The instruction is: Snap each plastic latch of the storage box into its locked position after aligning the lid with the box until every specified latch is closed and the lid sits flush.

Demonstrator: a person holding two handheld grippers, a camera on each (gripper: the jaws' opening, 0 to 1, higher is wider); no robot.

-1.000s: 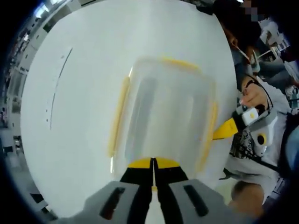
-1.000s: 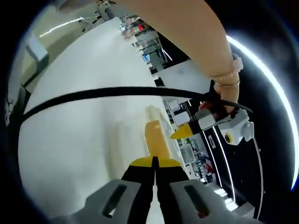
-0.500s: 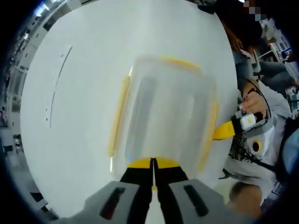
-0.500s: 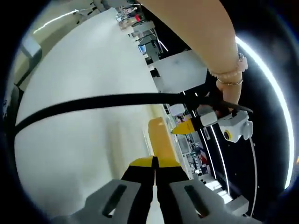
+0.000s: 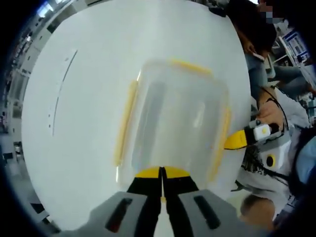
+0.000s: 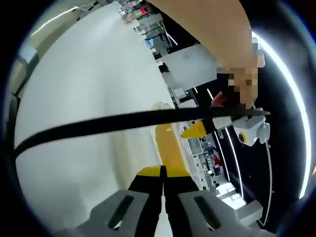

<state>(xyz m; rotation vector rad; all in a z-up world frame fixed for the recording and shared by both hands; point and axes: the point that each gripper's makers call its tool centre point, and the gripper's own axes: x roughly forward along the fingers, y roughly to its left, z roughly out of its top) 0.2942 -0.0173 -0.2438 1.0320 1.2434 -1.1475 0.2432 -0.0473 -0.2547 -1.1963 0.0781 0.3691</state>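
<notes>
left tool [image 5: 162, 174] pressed together on near yellow latch [image 5: 161, 172] of box [image 5: 173, 118] — unmoved | right tool [image 6: 163, 173] pressed together, nudges along side latch [image 6: 170, 143] — seating likely unfinished

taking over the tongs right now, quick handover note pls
Left tongs: shut, tips at the near yellow latch of the storage box.
Right tongs: shut, tips at the side latch.
Box sits on the white table with the lid on.
Whether any latch is locked cannot be told. Left: check all four latches and that the lid sits flush.
</notes>
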